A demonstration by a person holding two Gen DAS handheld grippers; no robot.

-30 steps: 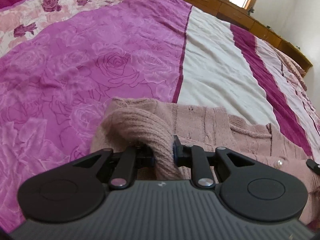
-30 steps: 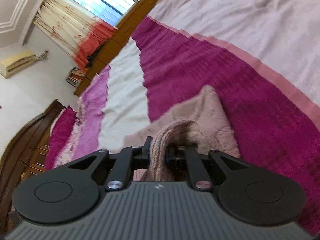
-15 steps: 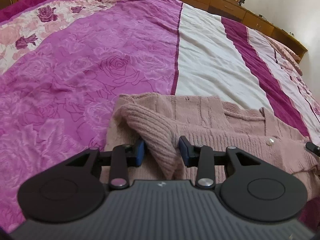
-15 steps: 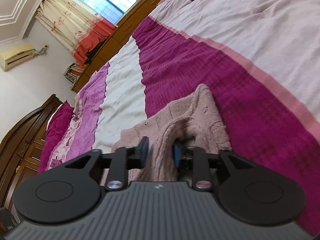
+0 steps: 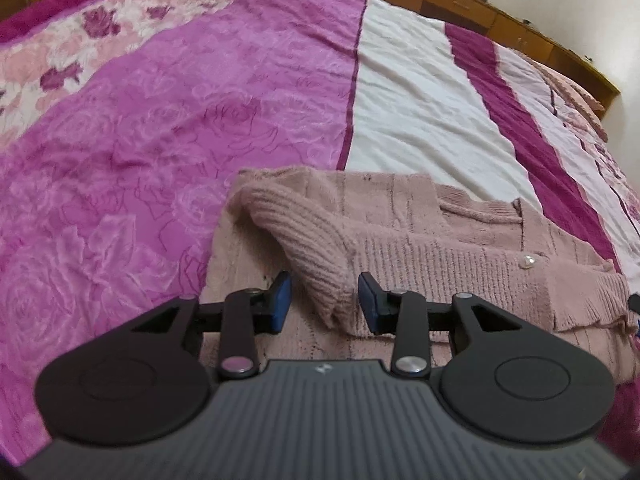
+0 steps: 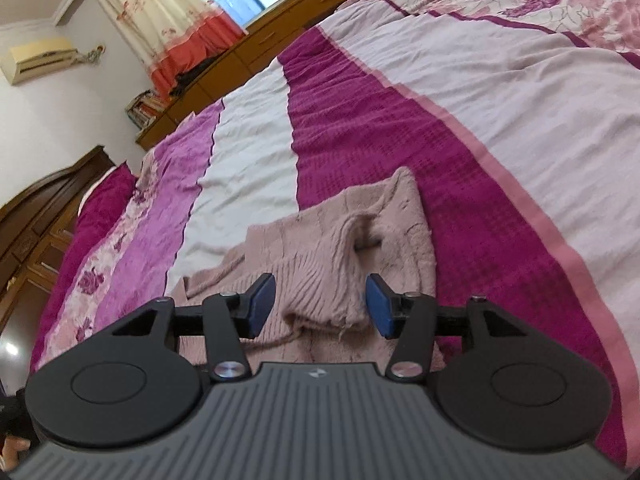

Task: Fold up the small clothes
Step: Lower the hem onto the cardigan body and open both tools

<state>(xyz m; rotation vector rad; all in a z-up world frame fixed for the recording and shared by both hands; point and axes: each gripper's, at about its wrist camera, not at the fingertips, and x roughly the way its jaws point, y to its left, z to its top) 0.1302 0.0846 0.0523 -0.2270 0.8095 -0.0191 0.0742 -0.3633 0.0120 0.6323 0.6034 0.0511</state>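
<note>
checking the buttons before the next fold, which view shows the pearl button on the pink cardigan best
The left wrist view. The pearl button sits in plain sight on the pink cardigan, right of the open left gripper. In the right wrist view the cardigan shows only bunched knit beyond the open right gripper; no button is visible.

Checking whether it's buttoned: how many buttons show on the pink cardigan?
1: a pearly button on the pink knit cardigan, right of the left gripper. Folds may hide others.
</note>
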